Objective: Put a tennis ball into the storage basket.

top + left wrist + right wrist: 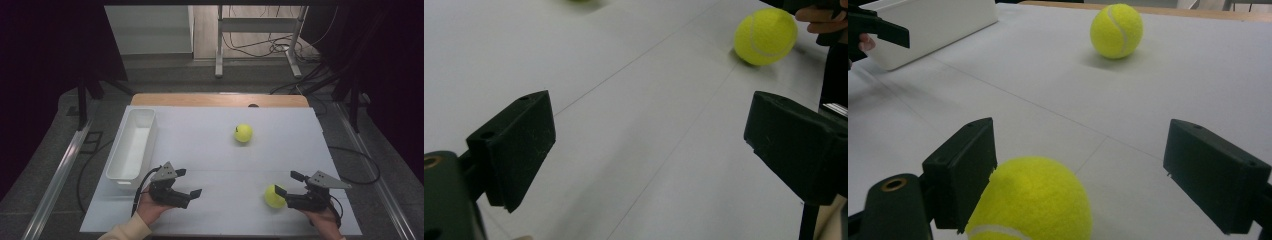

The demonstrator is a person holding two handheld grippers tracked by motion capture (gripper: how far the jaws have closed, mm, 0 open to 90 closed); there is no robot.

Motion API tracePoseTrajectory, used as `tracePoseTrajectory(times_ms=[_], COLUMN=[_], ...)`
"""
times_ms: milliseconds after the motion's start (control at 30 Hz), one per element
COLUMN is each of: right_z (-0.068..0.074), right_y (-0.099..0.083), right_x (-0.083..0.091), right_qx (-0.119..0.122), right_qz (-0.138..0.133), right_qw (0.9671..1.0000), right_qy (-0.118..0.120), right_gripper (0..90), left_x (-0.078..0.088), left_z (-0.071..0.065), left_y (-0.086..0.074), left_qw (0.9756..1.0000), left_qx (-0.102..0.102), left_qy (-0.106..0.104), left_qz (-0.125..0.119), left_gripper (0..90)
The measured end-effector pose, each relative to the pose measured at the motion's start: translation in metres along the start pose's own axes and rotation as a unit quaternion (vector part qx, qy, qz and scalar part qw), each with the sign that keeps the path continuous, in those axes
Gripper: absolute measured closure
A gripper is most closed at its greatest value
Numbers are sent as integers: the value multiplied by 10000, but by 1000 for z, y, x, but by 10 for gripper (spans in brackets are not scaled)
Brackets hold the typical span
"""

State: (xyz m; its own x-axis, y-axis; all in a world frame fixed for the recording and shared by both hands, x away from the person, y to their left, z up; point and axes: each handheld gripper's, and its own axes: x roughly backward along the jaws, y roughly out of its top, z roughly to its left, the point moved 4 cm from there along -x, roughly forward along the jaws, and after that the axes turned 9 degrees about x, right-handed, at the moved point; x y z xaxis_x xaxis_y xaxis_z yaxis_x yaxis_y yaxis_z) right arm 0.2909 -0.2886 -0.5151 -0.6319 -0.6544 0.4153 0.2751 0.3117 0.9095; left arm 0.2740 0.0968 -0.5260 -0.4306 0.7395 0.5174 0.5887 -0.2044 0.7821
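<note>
The near tennis ball (274,196) lies on the white counter (210,150), at the front right, and the right tongs (286,186) are around it: in the right gripper view the ball (1030,200) sits between the two black jaws, against the left one, while the other jaw stands well apart from it. So these tongs are released, spread wide, and nothing is grasped yet. In the high view one jaw seems to touch the ball's right side.

The left tongs (189,183) are also released. In the left gripper view the jaws stand far apart with only bare counter between them, and they point across toward the near ball (765,36). They hover near the front end of the white bin (131,145), just beside it.

The far tennis ball (243,133) rests alone in the middle of the counter, well apart from both tongs and from the bin. The bin looks empty, as far as its inside shows in the high view.

My judgement is that the work — most likely putting the balls into the bin — is only at its beginning. No ball is lifted and none is in the bin. The right tongs are placed for the first grasp, so what is left is to clench on the near ball, carry it to the bin, and then do the same for the far one.
</note>
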Motion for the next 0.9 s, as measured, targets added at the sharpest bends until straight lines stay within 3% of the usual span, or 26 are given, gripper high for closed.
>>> tracePoseTrajectory(times_ms=[500, 900], right_z=[0, -1], right_y=[1, 2], right_x=[-2, -1], right_qx=[29, 29], right_qz=[-7, -20], right_qw=[10000, 10000], right_qy=[10, -24], right_gripper=[143, 143], left_x=[-32, -49], left_z=[-13, -19], left_y=[14, 20], left_qw=[9993, 9986], left_qx=[-97, -211], left_qy=[-304, -388], left_qz=[176, 307], left_gripper=[76, 76])
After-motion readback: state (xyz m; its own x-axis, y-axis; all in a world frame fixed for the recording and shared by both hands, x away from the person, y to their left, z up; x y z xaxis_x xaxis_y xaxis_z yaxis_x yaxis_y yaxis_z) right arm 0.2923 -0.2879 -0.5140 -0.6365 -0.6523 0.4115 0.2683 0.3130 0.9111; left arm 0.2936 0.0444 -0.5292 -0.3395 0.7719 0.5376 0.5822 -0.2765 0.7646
